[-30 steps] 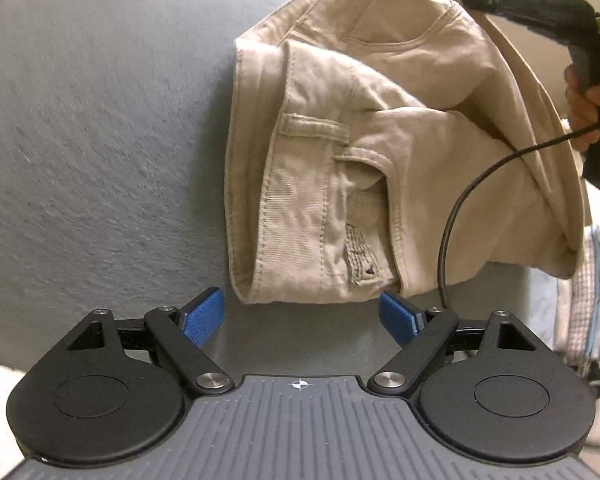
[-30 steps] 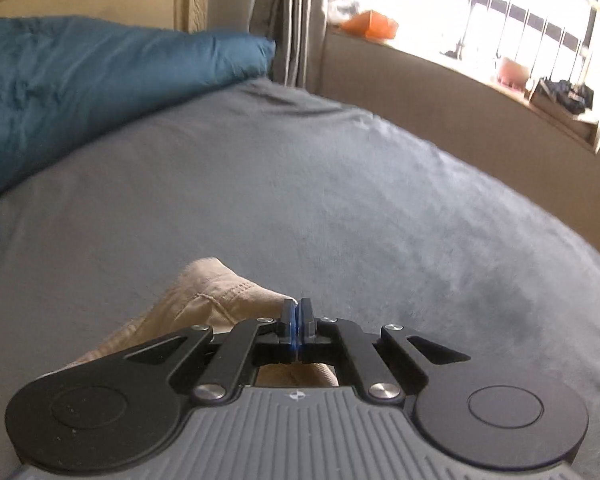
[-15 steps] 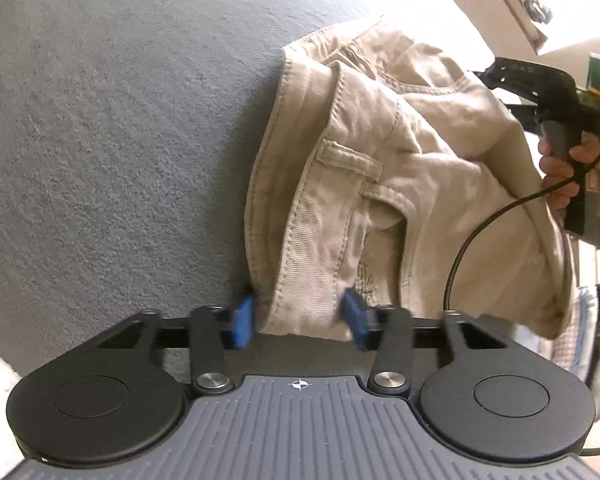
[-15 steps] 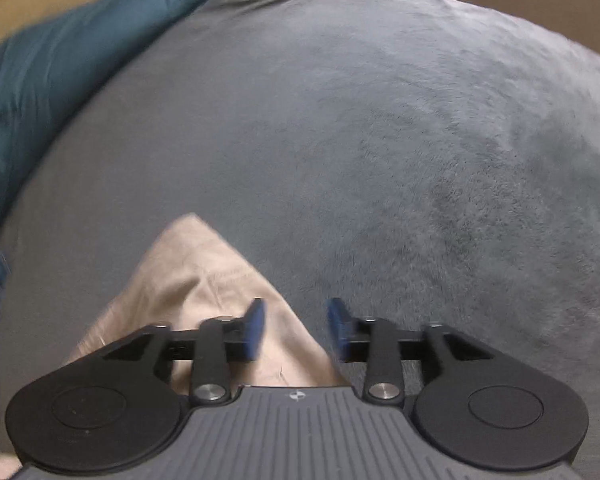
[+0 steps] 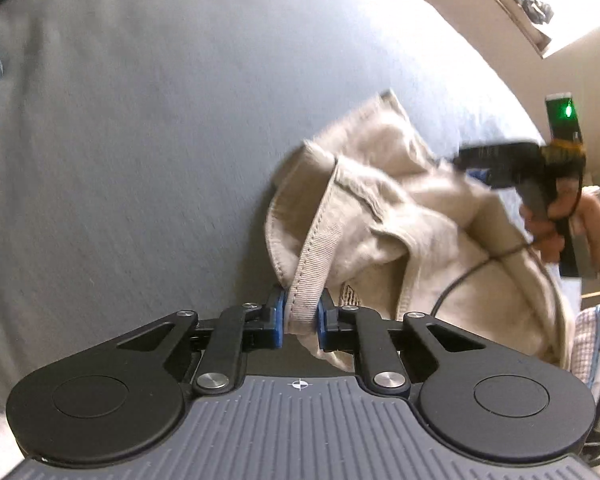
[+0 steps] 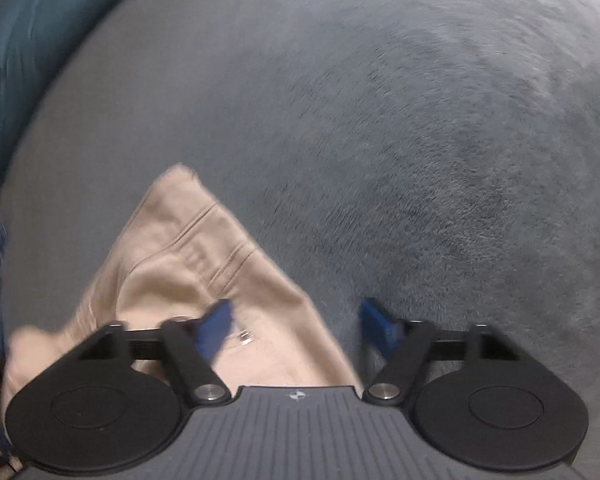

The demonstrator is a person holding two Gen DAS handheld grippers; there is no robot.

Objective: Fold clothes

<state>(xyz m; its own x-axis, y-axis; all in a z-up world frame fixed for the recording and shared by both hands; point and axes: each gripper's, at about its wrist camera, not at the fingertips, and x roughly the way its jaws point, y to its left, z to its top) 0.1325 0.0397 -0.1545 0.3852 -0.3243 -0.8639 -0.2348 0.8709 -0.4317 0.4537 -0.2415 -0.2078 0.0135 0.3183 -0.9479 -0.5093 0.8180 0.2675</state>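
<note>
The left hand-held gripper pinches only the trousers' waistband edge at 6 o'clock — the right hand-held gripper, at 3 o'clock, is spread, so a pull could undo the fold.

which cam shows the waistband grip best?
Left wrist view: the left gripper is shut on the waistband of the khaki trousers, seam visible. Right wrist view shows only a flat panel of the trousers under the open right gripper, no waistband.
</note>
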